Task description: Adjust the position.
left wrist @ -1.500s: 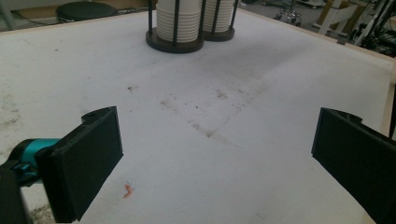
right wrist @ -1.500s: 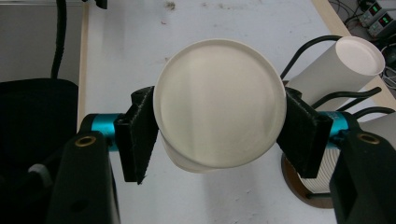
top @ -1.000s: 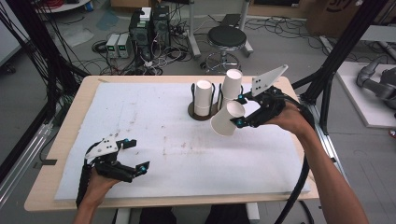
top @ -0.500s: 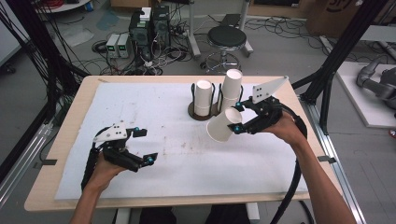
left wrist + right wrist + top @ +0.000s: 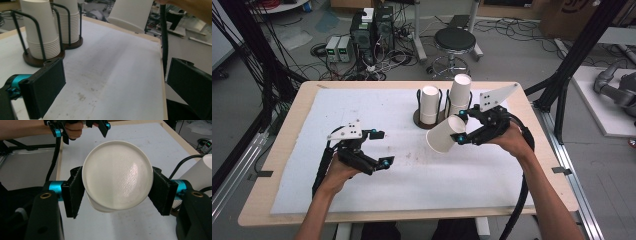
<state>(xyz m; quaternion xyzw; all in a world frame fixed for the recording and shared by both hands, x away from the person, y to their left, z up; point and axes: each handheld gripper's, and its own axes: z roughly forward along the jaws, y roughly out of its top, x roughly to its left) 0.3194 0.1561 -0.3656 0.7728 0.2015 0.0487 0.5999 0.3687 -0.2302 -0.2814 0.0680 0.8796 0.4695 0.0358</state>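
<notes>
right gripper (image 5: pixel 115 192) clamped on a paper cup (image 5: pixel 446 134), held tipped over the desk (image 5: pixel 532 197) right by the cup holder (image 5: pixel 32 61) | left gripper (image 5: pixel 379 148) hung open, empty | best kept the squeeze light, no crushing | counted: 1 loose cup, 2 stacks, 2 grippers

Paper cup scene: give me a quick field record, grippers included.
held item: paper cup, tilted, above the mat
right gripper: shut on the cup's sides
left gripper: open, nothing between the jaws
cup holder: two upside-down cup stacks in black wire frames
surface: white mat on the wooden table
</notes>
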